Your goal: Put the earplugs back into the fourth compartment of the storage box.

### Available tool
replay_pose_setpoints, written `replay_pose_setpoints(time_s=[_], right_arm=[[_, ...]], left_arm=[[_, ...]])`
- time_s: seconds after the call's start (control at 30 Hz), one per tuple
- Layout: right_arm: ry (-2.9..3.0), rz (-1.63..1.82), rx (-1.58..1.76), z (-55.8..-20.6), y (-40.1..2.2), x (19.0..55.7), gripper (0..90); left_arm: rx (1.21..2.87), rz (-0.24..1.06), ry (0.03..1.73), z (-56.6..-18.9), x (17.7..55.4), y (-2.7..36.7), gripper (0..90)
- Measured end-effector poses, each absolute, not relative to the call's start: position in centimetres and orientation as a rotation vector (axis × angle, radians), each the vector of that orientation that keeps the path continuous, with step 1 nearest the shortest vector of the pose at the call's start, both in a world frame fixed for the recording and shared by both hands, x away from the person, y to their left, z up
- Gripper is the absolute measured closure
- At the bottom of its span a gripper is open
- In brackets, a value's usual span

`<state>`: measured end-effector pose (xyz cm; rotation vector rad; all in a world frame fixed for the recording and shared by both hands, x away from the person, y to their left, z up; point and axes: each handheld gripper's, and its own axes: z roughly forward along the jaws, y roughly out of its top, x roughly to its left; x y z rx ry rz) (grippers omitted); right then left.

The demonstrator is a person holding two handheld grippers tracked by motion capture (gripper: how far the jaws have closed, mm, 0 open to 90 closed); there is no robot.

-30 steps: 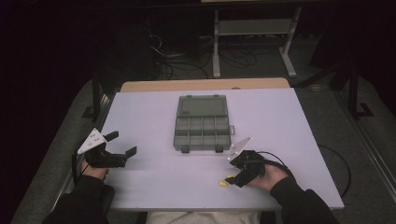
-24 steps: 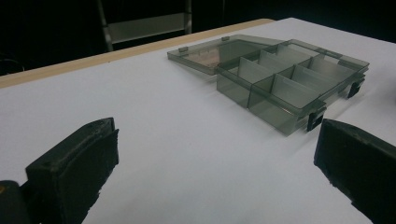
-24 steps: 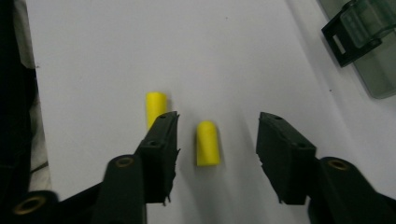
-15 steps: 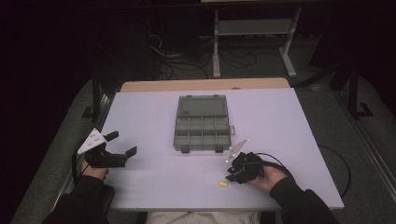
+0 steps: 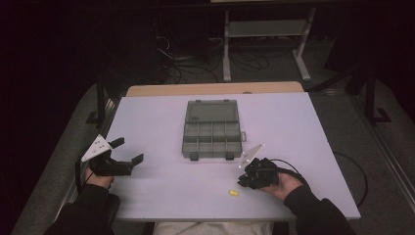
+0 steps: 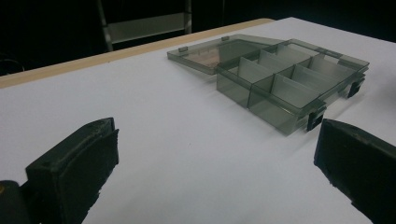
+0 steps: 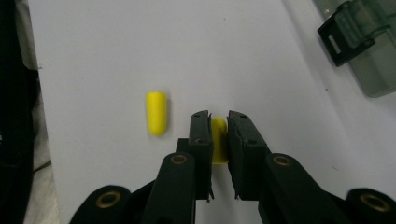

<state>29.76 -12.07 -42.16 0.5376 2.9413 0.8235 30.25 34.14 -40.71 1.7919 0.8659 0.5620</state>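
Observation:
A small yellow capsule-shaped piece [image 7: 219,133] is pinched between the jaws of my right gripper [image 7: 218,121], which is shut on it just above the white table. A second yellow piece [image 7: 157,113] lies loose on the table to its left; from above that loose piece [image 5: 233,193] is near the front edge, beside the right gripper [image 5: 246,179]. A grey see-through compartment box [image 5: 212,129] sits mid-table with its lid folded back. My left gripper [image 5: 128,152] rests at the left, open, nothing between its jaws. In its own view the left gripper [image 6: 217,140] faces the box [image 6: 289,79].
The white table [image 5: 303,127] has a wooden strip along its far edge. Beyond it stand a metal frame and cables on a dark floor. A black latch of the box [image 7: 340,39] shows at the upper right of the right gripper view.
The right gripper has shifted and drawn together slightly beside the loose yellow piece. The left gripper and the box have stayed where they were.

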Motion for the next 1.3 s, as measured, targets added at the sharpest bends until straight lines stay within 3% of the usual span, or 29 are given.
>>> replay_pose_setpoints(time_s=[1.3], right_arm=[[2.825,0.916,0.506,-35.9,-12.3,32.7,78.7]], left_arm=[[1.794,0.561,0.872,-40.8,30.3,34.1,0.0]])
